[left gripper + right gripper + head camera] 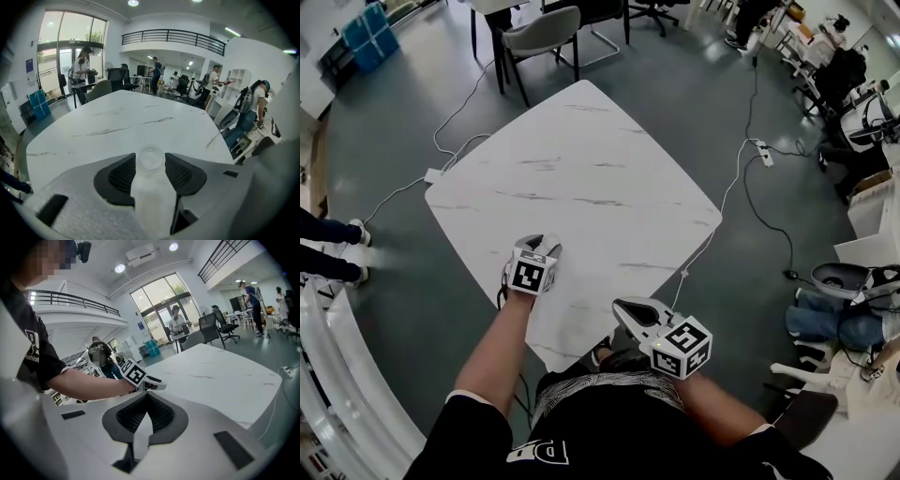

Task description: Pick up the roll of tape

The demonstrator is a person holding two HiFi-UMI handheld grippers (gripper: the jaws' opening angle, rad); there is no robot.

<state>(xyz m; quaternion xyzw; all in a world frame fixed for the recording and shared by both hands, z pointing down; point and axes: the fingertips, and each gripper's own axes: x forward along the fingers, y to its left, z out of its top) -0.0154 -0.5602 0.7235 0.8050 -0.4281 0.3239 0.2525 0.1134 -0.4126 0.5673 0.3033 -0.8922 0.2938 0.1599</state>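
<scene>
Lower centre of the left gripper view, the left gripper (150,155) clamps the roll of tape (150,159) (clear, round) over the table (117,117); the right gripper (147,397) has its jaws together.

Light: bright, even; ceiling lamps (133,3) and windows (70,42) | Glare: lamps and windows blown out | Shadows: faint, soft on table (581,187) | Distortion: fisheye bend, black corners in my gripper views | Focus: left gripper view, tape (150,158) between my jaws pale, blurred; room beyond sharp
</scene>
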